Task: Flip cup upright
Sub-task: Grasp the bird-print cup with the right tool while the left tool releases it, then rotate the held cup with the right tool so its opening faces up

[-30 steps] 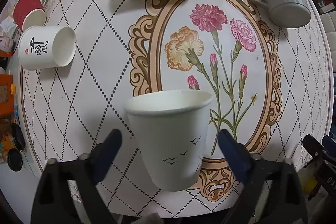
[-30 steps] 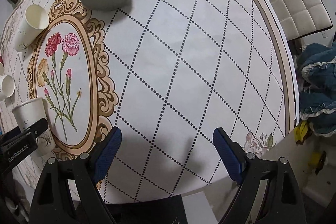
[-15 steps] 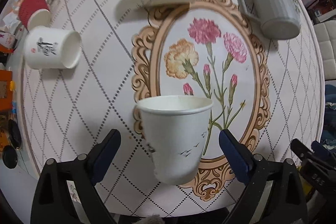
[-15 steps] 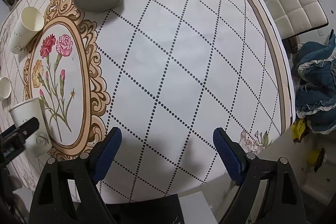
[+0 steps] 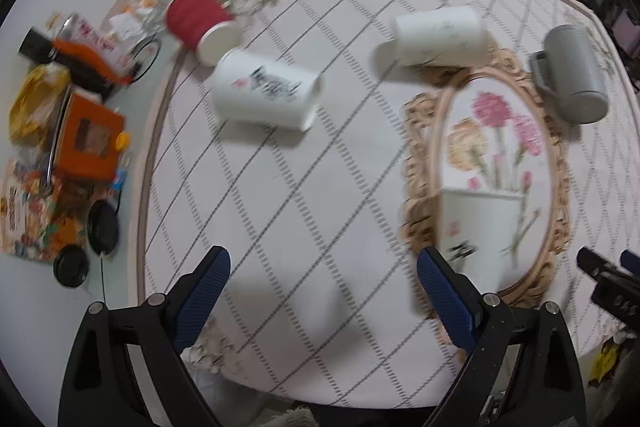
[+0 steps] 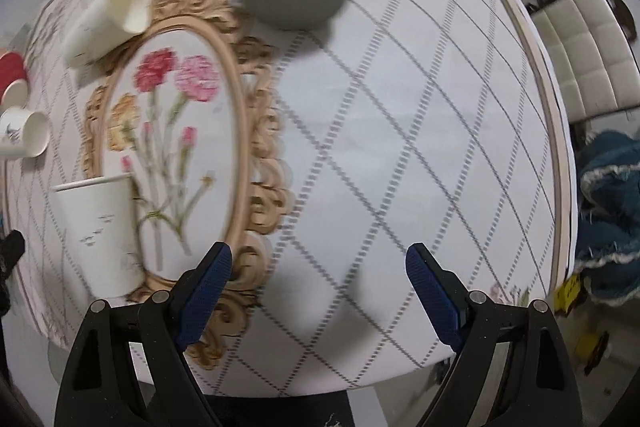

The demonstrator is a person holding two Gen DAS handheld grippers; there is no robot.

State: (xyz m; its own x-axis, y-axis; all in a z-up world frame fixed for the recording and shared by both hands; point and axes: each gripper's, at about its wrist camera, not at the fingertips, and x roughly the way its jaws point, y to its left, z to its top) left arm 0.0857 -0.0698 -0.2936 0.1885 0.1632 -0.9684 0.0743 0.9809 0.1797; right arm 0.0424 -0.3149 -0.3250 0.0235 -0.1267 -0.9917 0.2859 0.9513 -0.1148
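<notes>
A white paper cup (image 5: 478, 231) stands upright on the flower oval of the tablecloth; it also shows in the right wrist view (image 6: 100, 231). My left gripper (image 5: 322, 283) is open and empty, left of that cup. My right gripper (image 6: 318, 277) is open and empty above bare cloth, right of the cup. A white cup with black writing (image 5: 266, 91), a red cup (image 5: 200, 21), a white cup with birds (image 5: 440, 37) and a grey mug (image 5: 574, 73) lie on their sides.
The round table's edge (image 5: 150, 163) runs down the left, with boxes, lids and packets (image 5: 80, 131) on the surface beyond it. A white chair (image 6: 580, 55) and blue cloth (image 6: 612, 211) sit right of the table.
My left gripper has swung left away from the upright cup, which stays standing on the oval. The right gripper has moved left toward the oval. Both views are motion-blurred now.
</notes>
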